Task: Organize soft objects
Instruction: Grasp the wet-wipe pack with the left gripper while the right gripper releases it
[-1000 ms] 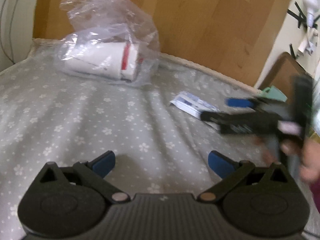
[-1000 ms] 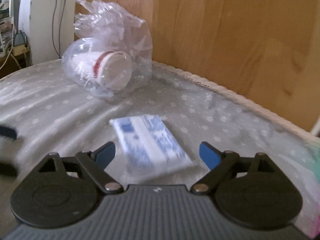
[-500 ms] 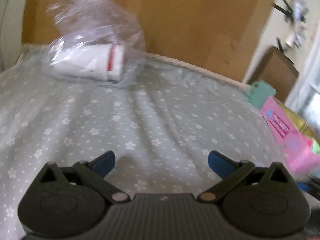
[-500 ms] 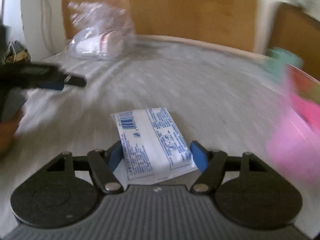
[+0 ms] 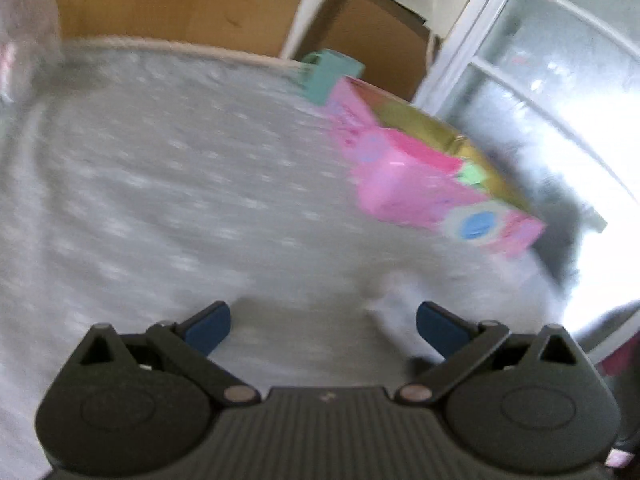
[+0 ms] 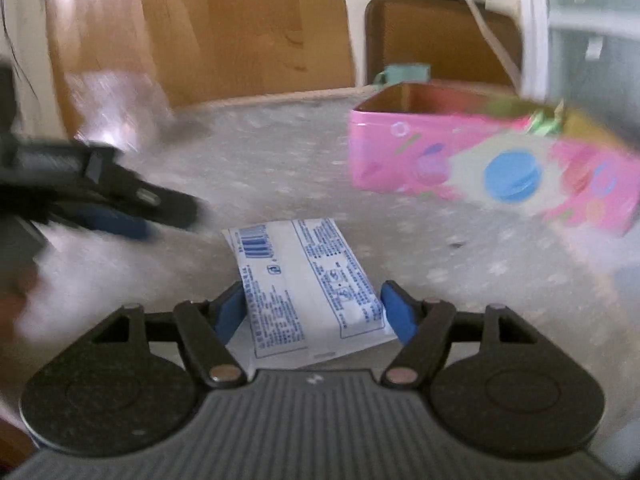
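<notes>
Your grey flowered bedspread (image 5: 160,184) carries the pink box (image 6: 480,168) at its far right. Your right gripper (image 6: 312,312) clamps its 2 pads on the white tissue pack (image 6: 304,284), held above the cover. Your left gripper (image 5: 320,328) hangs spread wide, holding nothing.

The white packet (image 6: 308,280) carries a blue barcode near its far left corner and blocks of small blue print in framed panels, but none of it can be read. The pink box (image 6: 480,160), by the bed's right edge, shows only coloured circles and blurred shapes, no legible words or numbers.
</notes>
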Demonstrator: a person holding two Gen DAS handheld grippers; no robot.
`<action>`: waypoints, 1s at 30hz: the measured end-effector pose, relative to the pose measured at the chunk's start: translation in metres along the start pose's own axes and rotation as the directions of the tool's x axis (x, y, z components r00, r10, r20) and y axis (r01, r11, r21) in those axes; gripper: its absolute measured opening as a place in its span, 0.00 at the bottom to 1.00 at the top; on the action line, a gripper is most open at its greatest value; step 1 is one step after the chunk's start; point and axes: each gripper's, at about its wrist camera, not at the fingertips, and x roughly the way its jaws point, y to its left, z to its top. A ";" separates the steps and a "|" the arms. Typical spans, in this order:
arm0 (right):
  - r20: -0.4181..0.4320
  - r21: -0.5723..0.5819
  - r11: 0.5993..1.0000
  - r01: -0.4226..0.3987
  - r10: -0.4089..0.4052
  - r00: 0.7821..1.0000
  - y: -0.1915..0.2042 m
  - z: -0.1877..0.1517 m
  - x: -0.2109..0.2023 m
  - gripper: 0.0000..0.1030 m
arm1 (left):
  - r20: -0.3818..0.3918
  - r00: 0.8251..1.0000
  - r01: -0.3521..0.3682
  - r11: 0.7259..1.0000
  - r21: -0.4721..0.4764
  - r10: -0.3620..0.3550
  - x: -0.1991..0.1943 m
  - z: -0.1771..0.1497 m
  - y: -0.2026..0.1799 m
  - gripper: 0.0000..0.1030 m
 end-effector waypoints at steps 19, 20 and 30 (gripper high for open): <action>0.141 0.077 0.992 0.104 -0.114 0.983 -0.038 0.008 -0.005 0.50 | -0.038 0.999 0.017 0.996 -0.084 -0.020 0.031 0.008 -0.046 1.00; 0.152 0.084 0.991 0.107 -0.119 0.981 -0.040 0.007 -0.009 0.50 | -0.045 0.999 0.019 0.998 -0.067 -0.022 0.035 0.009 -0.052 1.00; 0.261 0.132 0.954 0.271 -0.297 0.919 -0.072 -0.002 -0.048 0.51 | -0.024 0.998 0.058 0.996 0.066 -0.057 0.062 0.027 -0.096 1.00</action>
